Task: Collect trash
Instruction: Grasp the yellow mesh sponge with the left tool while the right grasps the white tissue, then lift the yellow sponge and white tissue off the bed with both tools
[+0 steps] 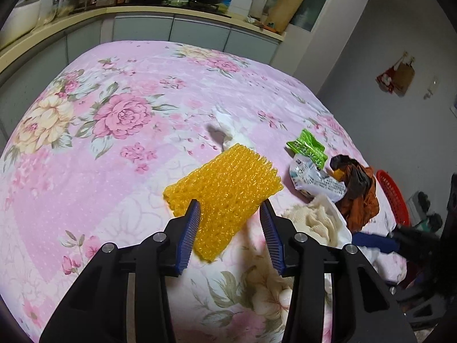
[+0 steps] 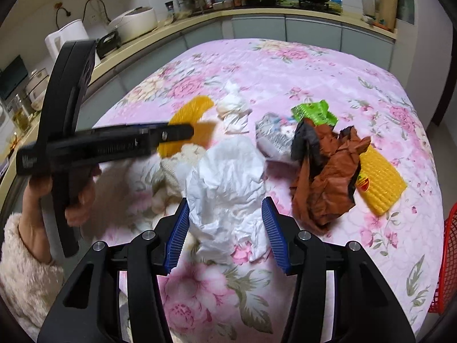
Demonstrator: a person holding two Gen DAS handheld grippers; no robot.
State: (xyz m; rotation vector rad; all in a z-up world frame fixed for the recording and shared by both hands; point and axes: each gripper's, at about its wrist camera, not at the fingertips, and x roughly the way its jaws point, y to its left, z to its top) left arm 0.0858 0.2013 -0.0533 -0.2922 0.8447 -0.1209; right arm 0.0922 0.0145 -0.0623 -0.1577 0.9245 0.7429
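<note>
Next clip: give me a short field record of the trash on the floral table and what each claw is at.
surface: table with pink floral cloth
left claw: straddles yellow foam net; one pad touches it, other clear
right claw: around crumpled white paper; grip not clear
other trash: brown wrapper, green packet, silver-white packet, second yellow foam net, cream cloth-like wad, white tissue
bin: red basket at table's right edge
collected so far: cannot tell
</note>
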